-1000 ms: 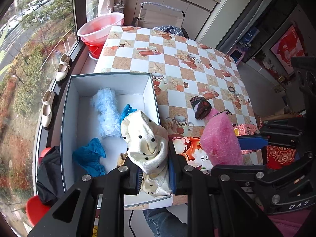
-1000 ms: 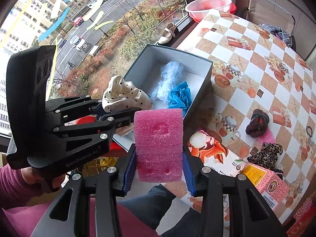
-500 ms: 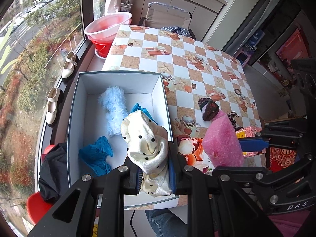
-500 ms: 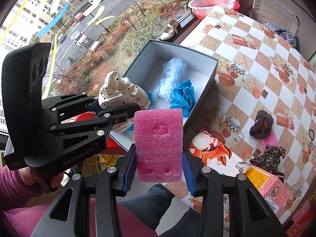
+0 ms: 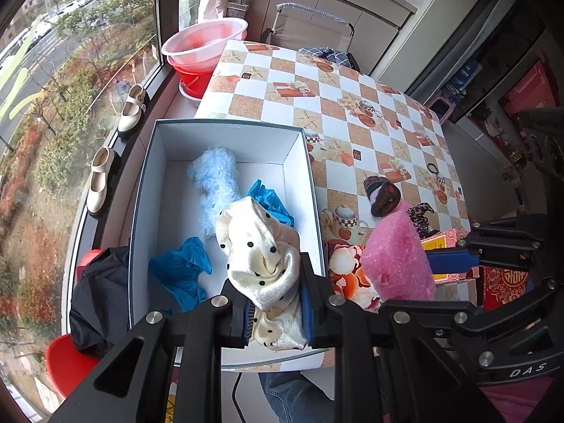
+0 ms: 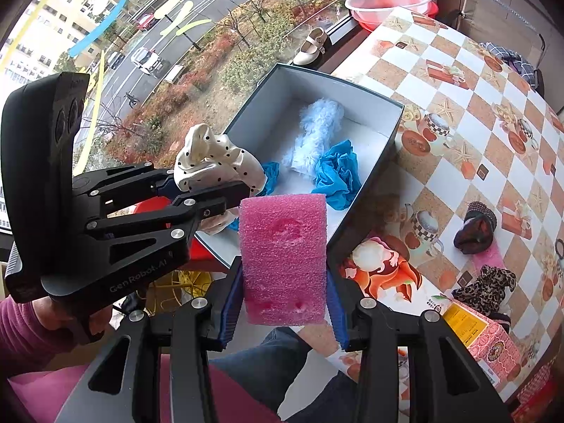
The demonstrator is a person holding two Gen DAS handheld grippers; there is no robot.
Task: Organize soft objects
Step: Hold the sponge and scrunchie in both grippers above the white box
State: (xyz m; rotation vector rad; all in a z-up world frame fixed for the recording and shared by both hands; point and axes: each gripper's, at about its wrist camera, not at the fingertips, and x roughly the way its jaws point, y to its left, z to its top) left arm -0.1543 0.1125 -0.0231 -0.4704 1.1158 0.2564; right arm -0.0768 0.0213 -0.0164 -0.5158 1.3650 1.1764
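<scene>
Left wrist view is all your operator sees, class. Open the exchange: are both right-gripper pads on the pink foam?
Observer: Yes. The right gripper is shut on the pink foam, one pad on each side edge.
Operator: Any marks on the foam?
Observer: Its broad face shows shallow dents.
Operator: What holds the left gripper with the polka-dot cloth?
Observer: A hand in a magenta sleeve.

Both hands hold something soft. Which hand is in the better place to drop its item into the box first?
Left, probably. The left gripper holds the dotted cloth over the near end of the box. The right gripper holds the pink sponge outside the box's near corner, so it must move across first.
</scene>
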